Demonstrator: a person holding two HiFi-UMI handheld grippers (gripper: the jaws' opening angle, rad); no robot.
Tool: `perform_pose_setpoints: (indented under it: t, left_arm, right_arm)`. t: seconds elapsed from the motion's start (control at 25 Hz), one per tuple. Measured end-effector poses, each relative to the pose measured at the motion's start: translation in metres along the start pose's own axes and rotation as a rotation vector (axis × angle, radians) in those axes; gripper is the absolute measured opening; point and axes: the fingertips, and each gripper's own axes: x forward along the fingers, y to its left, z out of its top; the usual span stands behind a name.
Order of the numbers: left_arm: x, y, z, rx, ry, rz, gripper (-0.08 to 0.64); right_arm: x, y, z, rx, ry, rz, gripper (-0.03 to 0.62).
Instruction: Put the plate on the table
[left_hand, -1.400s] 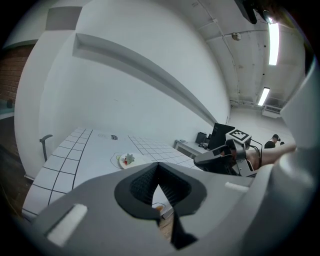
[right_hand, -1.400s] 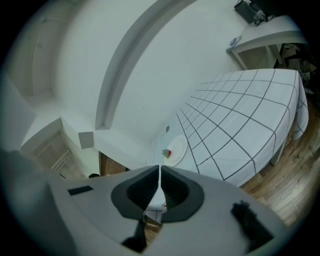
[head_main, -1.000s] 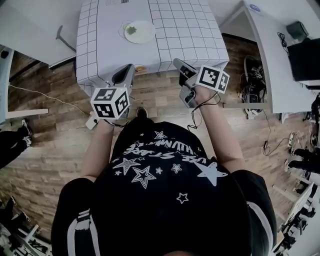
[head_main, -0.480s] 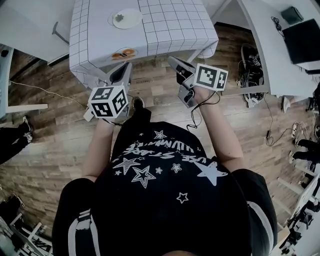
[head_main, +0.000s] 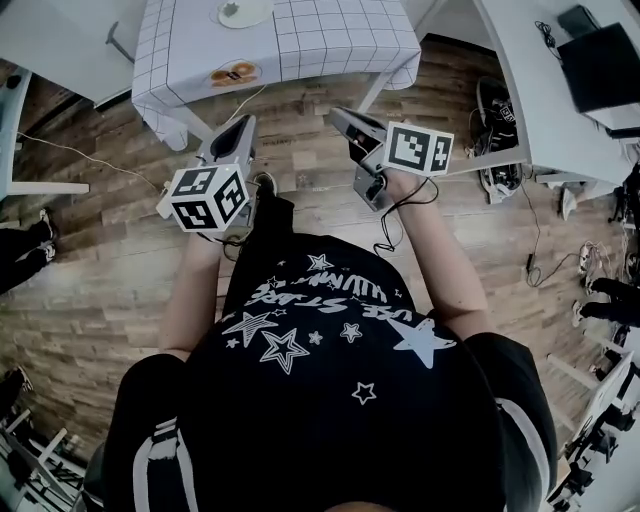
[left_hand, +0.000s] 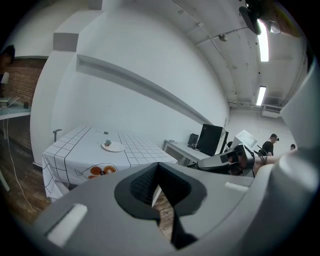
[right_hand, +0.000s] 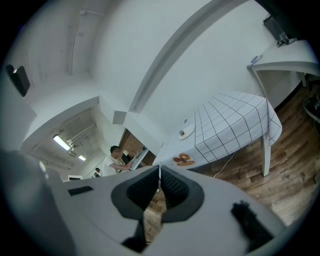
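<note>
A white plate (head_main: 244, 12) holding something small and green sits on the table (head_main: 330, 40) with the white grid cloth, at the top edge of the head view. An orange print (head_main: 232, 72) marks the cloth's near overhang. My left gripper (head_main: 240, 122) and right gripper (head_main: 338, 113) hang over the wooden floor, short of the table, both shut and empty. In the left gripper view the plate (left_hand: 113, 146) lies far beyond the closed left gripper (left_hand: 159, 166). The right gripper view shows the plate (right_hand: 186, 132) far past the closed right gripper (right_hand: 159, 171).
White desks with a dark monitor (head_main: 600, 65) stand to the right, with cables (head_main: 500, 110) on the floor below. Another white desk (head_main: 50, 40) is at the upper left. A person's legs (head_main: 20, 260) show at the left edge; a person (right_hand: 117, 157) stands in the background.
The table and plate have slid toward the top of the head view, so I stand farther from them. Both grippers stay shut and empty.
</note>
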Motion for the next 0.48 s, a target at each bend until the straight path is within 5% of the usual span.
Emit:
perform_pose_setpoints:
  t: [0.48]
  left_arm:
    - [-0.031,-0.066,-0.018,0.026,-0.001,0.018,0.009]
  right_arm:
    - [-0.052,0.003,-0.025,-0.045,0.034,0.033,0.017]
